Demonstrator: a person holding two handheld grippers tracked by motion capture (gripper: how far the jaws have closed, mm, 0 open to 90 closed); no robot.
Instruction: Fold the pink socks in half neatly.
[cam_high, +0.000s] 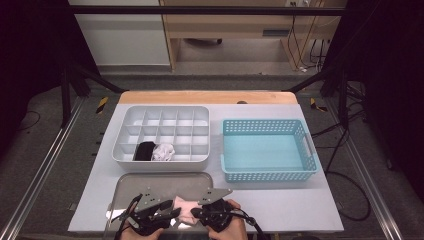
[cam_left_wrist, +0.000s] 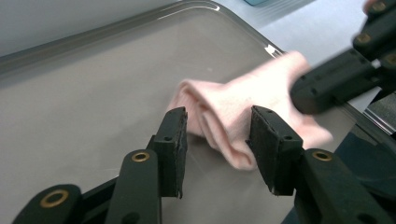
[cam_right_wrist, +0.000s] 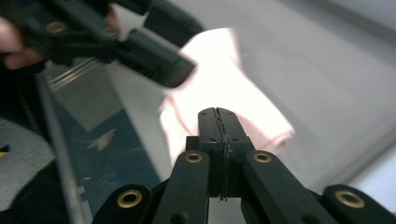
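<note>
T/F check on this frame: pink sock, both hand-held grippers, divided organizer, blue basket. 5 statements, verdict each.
1. The pink sock lies on the grey tray. True.
2. The left hand-held gripper is clamped shut on nothing. False: its jaws stand open, either side of the sock's folded end.
3. The right hand-held gripper has its jaws pressed together at the sock. True; whether cloth is pinched between them cannot be told.
4. The blue basket holds a black sock. False: the basket is empty; the black sock sits in the white organizer.
5. A white sock sits in the compartment beside the black one. True.
</note>
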